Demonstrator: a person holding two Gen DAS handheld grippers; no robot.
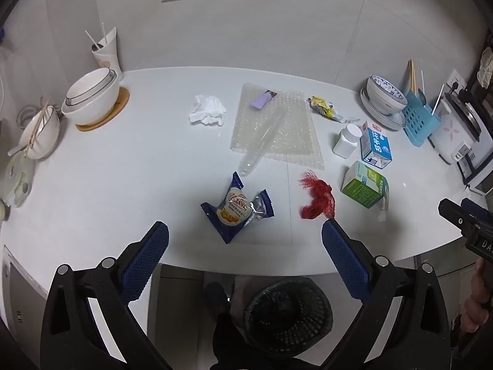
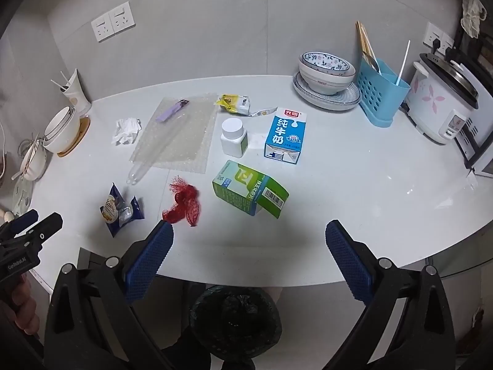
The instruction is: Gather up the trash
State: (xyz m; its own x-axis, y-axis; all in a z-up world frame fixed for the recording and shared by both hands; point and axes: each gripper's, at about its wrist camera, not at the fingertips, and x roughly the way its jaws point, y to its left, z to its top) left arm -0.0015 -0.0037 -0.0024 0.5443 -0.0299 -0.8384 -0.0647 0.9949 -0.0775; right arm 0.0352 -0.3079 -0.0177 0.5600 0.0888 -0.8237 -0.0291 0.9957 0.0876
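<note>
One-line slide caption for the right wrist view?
Open right gripper above green carton and red net on white table.

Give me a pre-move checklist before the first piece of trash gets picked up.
1. Left hand-held gripper open, nothing held: ok.
2. Right hand-held gripper open, nothing held: ok.
3. Blue foil snack wrapper lies just ahead of the left gripper, unobstructed: ok.
4. Red mesh net lies apart from the green cardboard carton: ok.
5. Black mesh waste bin stands below the counter edge: ok.
6. Room left in the bin: cannot tell.
</note>
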